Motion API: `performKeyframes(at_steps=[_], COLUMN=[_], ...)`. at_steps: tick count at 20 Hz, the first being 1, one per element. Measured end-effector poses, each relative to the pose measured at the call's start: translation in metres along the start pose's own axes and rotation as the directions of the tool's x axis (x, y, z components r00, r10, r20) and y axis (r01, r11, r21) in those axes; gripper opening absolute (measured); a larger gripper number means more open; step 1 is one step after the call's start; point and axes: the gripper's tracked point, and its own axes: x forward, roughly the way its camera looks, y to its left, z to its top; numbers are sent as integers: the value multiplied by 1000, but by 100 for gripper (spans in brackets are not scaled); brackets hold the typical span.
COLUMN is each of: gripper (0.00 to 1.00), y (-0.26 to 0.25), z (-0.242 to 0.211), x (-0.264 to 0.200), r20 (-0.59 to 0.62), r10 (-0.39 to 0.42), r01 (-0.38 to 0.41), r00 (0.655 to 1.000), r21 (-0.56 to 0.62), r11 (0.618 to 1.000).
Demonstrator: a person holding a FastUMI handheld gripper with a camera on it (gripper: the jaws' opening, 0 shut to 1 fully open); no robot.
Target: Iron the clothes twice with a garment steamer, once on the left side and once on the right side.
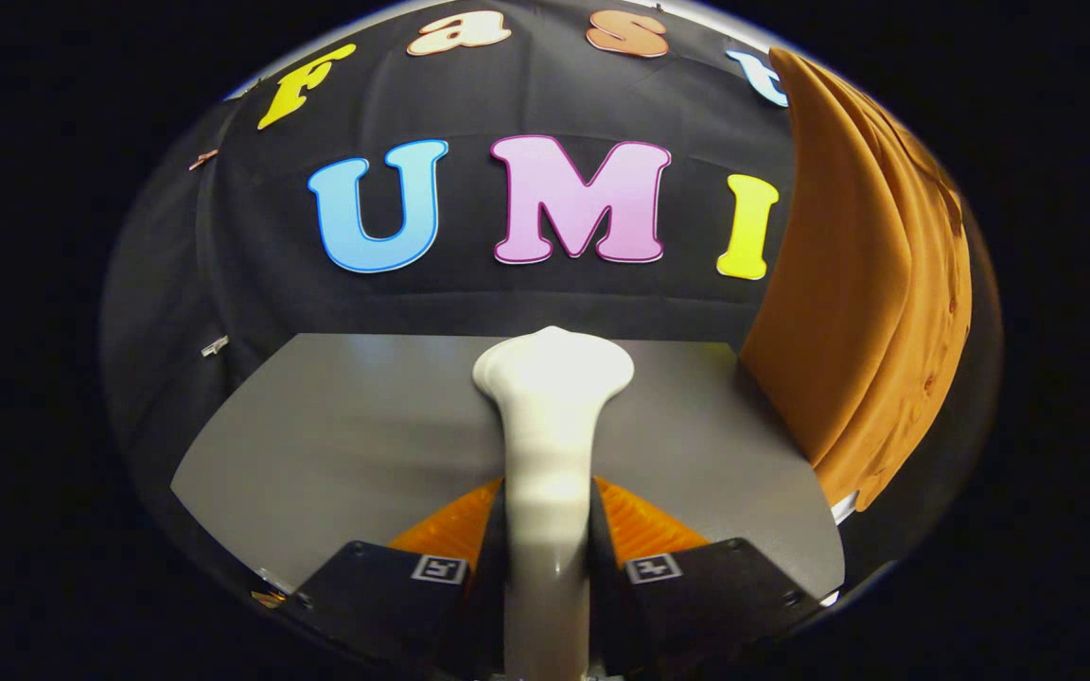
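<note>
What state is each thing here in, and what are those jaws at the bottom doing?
Garment steamer: held by its handle, head pointing forward over the table, apart from the cloth.
Gripper: jaws shut on the steamer's handle.
Orange garment: hanging beyond the table's far side, in folds.
Grey table: flat, bare.

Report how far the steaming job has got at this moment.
Done: the garment steamer is picked up; the tool is shut on its handle, both fingers pressing its sides, head pointing forward over the grey table. In hand: carrying it; the head is apart from the orange garment, which hangs off to the right. Left: both passes, as far as this picture shows; nothing tells of any pass made.
</note>
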Motion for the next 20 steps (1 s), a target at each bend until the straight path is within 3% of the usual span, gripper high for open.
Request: performKeyframes(at_steps=[4,9,14,20], gripper=[39,38,34,34], y=[4,12,7,5], z=[1,8,12,30], x=[-3,-4,-7,-51], r20=[10,46,81,168], r10=[27,37,28,-2], r01=[-27,-36,-29,-3], r00=[1000,998,996,986], r21=[5,-30,7,29], r11=[1000,999,1000,1000])
